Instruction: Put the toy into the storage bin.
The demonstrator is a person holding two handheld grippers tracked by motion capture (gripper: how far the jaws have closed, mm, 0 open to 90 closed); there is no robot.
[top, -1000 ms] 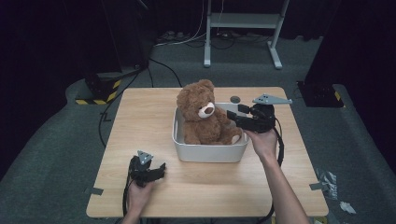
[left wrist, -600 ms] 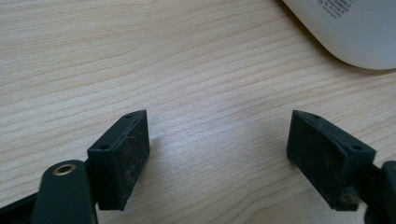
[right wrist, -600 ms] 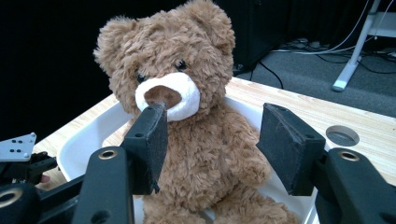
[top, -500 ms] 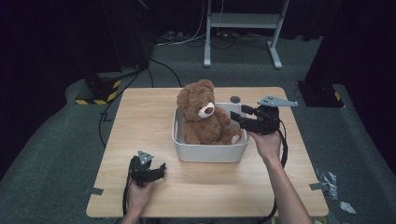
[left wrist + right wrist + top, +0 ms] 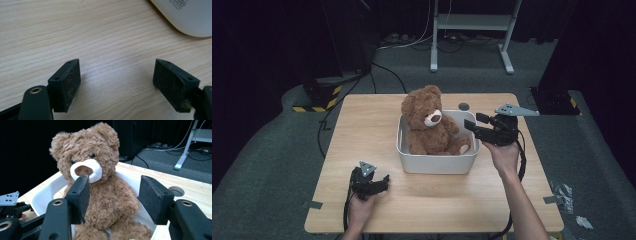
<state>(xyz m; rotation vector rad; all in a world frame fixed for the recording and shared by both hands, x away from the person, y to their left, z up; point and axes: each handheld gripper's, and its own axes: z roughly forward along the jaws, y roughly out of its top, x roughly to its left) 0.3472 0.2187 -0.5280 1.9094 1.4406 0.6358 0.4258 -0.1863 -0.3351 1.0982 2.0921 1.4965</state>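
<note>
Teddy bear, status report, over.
Right gripper open, aimed at teddy bear. Bear sitting in white tub. Left gripper open, empty, on table. Path clear.

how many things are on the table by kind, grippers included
teddy bear: 1
white bin: 1
left gripper and right gripper, both open: 2
round grommet in the table top: 1
total: 5
</note>
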